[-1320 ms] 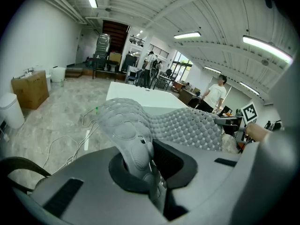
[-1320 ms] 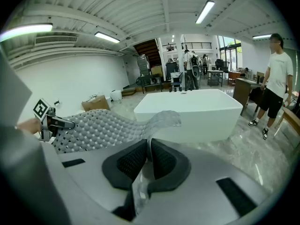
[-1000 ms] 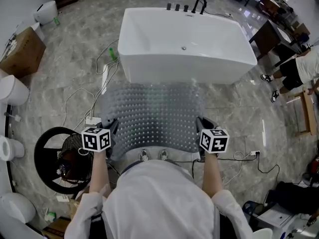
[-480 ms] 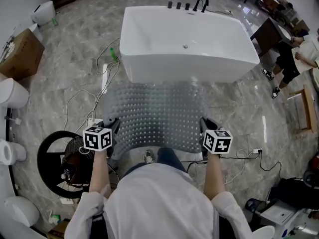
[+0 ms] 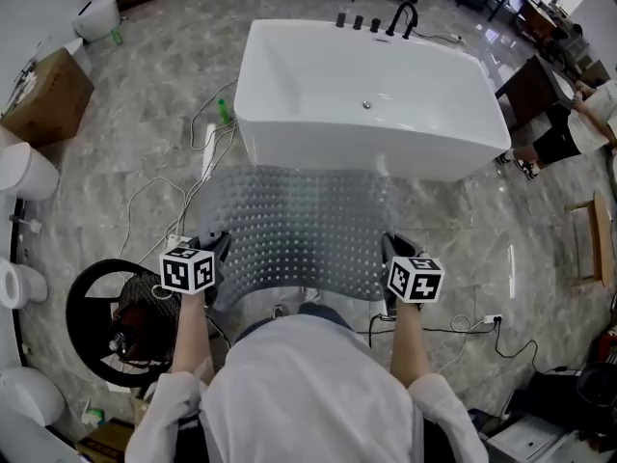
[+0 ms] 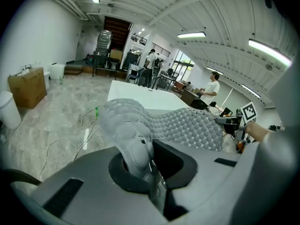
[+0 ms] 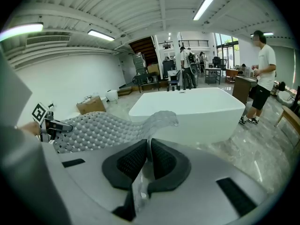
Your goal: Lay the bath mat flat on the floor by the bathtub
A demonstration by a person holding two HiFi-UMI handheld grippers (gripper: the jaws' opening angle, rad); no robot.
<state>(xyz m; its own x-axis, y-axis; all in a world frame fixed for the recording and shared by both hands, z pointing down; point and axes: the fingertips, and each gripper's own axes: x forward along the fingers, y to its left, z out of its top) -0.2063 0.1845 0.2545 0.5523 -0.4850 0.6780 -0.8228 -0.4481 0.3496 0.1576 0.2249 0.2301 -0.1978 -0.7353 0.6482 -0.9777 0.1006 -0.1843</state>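
- We held the bath mat (image 5: 299, 228) stretched between both grippers, over the floor (image 5: 116, 162) in front of the bathtub (image 5: 366, 95). Its far edge reached close to the foot of the tub and its near edge lay at our hands.
- The left gripper (image 5: 218, 247) was closed on the near left corner. Its own view showed the bumpy grey sheet bunched and folded between the pads, with no gap left.
- The right gripper (image 5: 389, 249) was likewise clamped on the near right corner, where a thin clear edge of the mat ran down between the 2 ribbed pads.
- From both gripper views, the mat bowed upward and away from the jaws, so we judged it not yet laid. Whether the far edge already touched the floor, we could not tell.
- We read the step in hand as positioning: the mat was spread to full width and squared to the tub's side, and only the lowering remained.
- The next move called for bringing both grippers down together and level, letting the sheet settle from the tub side back toward us without folding, then releasing the 2 corners.
- Cables (image 5: 207, 148) lay on the floor just beside the mat's left edge, so we thought the left corner would need some care.
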